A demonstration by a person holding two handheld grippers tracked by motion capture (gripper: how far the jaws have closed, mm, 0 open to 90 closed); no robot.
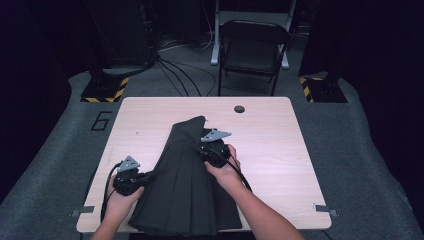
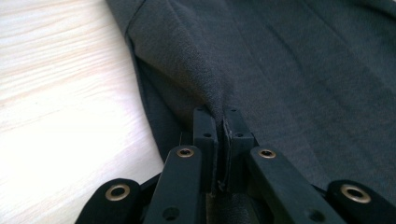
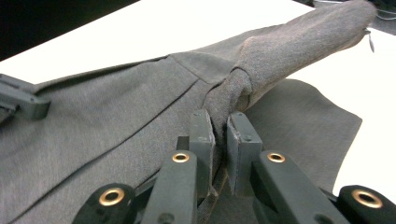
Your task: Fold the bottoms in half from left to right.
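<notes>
A dark grey pleated skirt (image 1: 185, 185) lies spread on the light wooden table (image 1: 270, 145), its waistband end toward the far side. At the skirt's left edge my left gripper (image 1: 149, 176) is shut on a pinch of the fabric (image 2: 205, 79); its jaws (image 2: 220, 123) press the cloth between them. My right gripper (image 1: 204, 150) is shut on the fabric near the skirt's right side, toward the waistband. Its jaws (image 3: 220, 126) hold a bunched fold, and the waistband part (image 3: 299, 42) rises off the table behind them.
A round cable hole (image 1: 239, 109) sits near the table's far edge. A black folding chair (image 1: 252, 50) stands beyond the table, with cables on the floor. Bare tabletop lies to the right of the skirt and at the far left.
</notes>
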